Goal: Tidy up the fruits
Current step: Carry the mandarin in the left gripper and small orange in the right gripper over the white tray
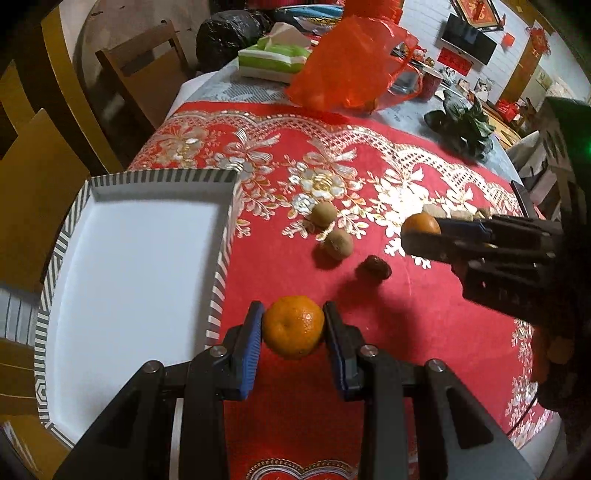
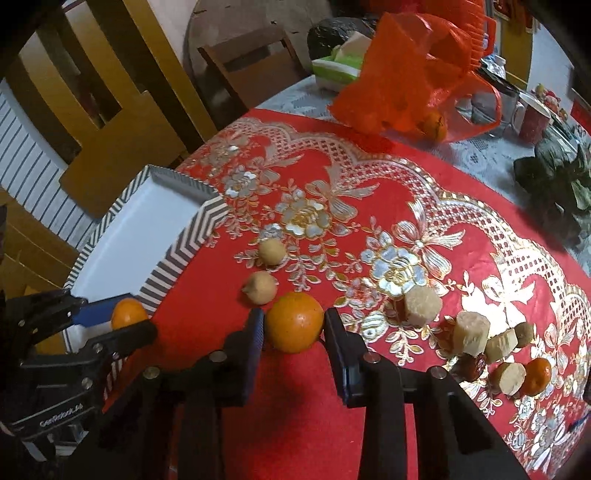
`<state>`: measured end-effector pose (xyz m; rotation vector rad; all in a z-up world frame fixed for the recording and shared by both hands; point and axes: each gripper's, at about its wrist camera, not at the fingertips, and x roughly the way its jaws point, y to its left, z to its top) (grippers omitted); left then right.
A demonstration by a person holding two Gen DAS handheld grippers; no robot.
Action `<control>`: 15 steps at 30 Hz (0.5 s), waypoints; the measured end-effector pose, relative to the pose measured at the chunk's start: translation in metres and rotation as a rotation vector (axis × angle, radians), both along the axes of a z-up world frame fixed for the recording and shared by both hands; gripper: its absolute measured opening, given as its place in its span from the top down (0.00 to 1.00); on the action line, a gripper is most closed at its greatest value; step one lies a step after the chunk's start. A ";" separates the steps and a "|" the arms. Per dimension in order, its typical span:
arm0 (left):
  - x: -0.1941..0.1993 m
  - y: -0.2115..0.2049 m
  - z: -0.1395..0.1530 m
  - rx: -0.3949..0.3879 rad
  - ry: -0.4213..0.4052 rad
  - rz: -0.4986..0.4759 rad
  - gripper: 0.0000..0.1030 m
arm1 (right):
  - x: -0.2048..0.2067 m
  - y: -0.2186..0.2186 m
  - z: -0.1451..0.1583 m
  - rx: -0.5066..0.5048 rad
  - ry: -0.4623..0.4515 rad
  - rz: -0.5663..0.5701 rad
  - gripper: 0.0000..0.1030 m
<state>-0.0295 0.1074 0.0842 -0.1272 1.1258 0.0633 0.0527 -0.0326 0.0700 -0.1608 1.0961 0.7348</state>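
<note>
This is a lived-in home, most likely a dining or living room dressed for a festival. A round table (image 1: 369, 291) carries a red cloth (image 1: 388, 155) with gold and silver flowers laid over a lace cover, with wooden chairs (image 1: 144, 74) drawn up to it and household clutter at the far side: a tissue pack (image 1: 269, 61), a red plastic bag (image 1: 354, 62), a mug (image 2: 532, 118). On the far white wall hang a flat television (image 1: 469, 38) and red paper decorations (image 1: 476, 9).
</note>
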 end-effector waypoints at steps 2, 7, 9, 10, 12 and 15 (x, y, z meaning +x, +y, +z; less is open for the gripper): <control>0.000 0.005 0.002 -0.002 -0.005 0.011 0.70 | -0.004 0.006 0.004 0.004 -0.008 0.018 0.65; -0.001 0.024 0.008 0.006 -0.018 0.054 0.70 | -0.012 0.028 0.014 0.018 -0.024 0.071 0.65; -0.001 0.034 0.010 0.007 -0.020 0.076 0.70 | -0.015 0.037 0.016 0.021 -0.026 0.089 0.65; -0.002 0.040 0.011 0.009 -0.021 0.089 0.70 | -0.016 0.042 0.016 0.023 -0.025 0.100 0.65; -0.003 0.050 0.011 0.015 -0.022 0.110 0.70 | -0.019 0.053 0.016 0.022 -0.025 0.125 0.65; -0.007 0.069 0.011 0.017 -0.022 0.150 0.70 | -0.023 0.069 0.017 0.024 -0.026 0.159 0.65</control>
